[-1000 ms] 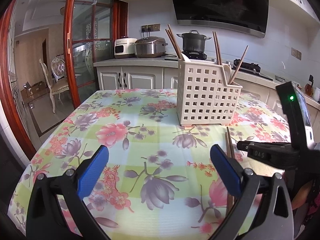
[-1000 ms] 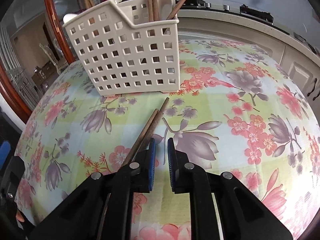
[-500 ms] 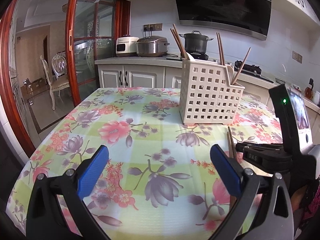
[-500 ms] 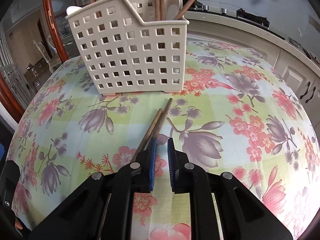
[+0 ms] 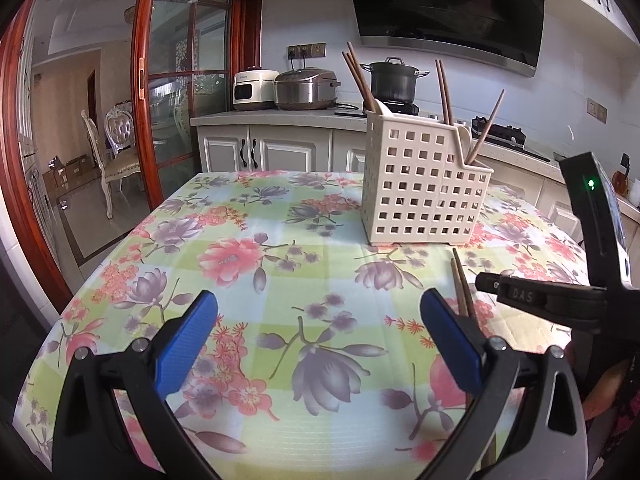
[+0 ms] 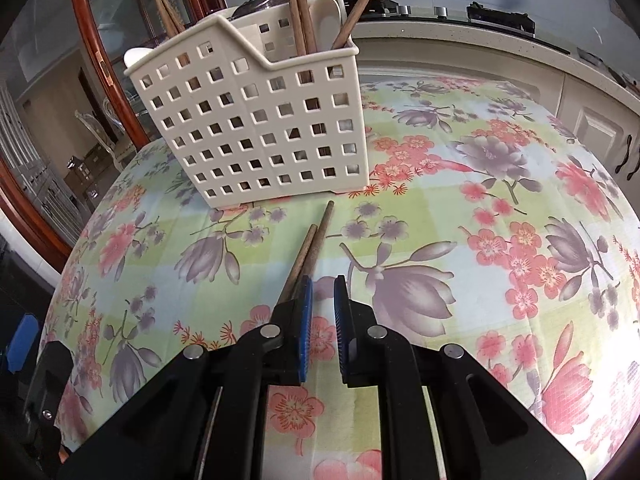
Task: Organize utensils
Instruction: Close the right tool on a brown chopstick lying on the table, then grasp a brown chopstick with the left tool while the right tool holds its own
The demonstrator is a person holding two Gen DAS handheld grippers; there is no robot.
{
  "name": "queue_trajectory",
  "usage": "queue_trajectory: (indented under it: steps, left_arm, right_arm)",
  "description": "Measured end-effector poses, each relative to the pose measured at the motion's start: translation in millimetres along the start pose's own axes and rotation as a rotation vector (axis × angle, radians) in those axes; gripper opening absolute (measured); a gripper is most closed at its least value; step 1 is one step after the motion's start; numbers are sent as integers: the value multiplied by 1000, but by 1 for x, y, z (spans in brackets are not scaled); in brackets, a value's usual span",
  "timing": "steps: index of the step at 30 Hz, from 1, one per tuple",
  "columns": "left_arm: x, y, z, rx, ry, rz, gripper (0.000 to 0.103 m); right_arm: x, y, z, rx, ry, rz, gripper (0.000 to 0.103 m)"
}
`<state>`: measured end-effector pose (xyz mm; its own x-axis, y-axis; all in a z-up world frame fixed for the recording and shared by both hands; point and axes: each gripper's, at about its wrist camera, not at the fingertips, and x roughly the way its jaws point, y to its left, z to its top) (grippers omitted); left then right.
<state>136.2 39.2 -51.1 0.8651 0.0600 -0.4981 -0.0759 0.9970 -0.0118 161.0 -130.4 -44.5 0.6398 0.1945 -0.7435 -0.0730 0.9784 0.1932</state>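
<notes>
While five chopsticks (image 6: pixel 300 4) and a white spoon (image 6: pixel 326 20) are held upright in the perforated basket (image 6: pixel 256 120), the left gripper (image 5: pixel 318 344) is spread wide and empty, the right gripper (image 6: pixel 320 286) nearly clenched on nothing.

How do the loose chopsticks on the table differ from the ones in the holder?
The loose chopsticks lie flat on the tablecloth, side by side in front of the holder; the chopsticks in the holder stand upright or lean, split between compartments. Both sets are brown wood.

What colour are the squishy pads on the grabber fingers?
Blue, on black fingers. The pads show best in the left wrist view.
</notes>
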Motion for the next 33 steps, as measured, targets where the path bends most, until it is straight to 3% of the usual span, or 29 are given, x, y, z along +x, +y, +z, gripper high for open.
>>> queue_trajectory:
  steps: [16, 19, 25, 31, 33]
  left_arm:
    - [4, 1, -2, 3, 21, -16, 98]
    - [8, -5, 0, 14, 46, -30, 98]
    - [21, -23, 6, 18, 92, -54, 98]
    - [49, -58, 16, 117, 162, -26, 97]
    - [62, -70, 18, 150, 205, -29, 91]
  right_arm:
    - [31, 29, 7, -161, 61, -93, 11]
    - [25, 19, 5, -181, 78, -58, 6]
    - [10, -14, -1, -210, 85, -43, 5]
    - [0, -56, 0, -157, 75, -19, 5]
    - [-1, -64, 0, -153, 76, -2, 5]
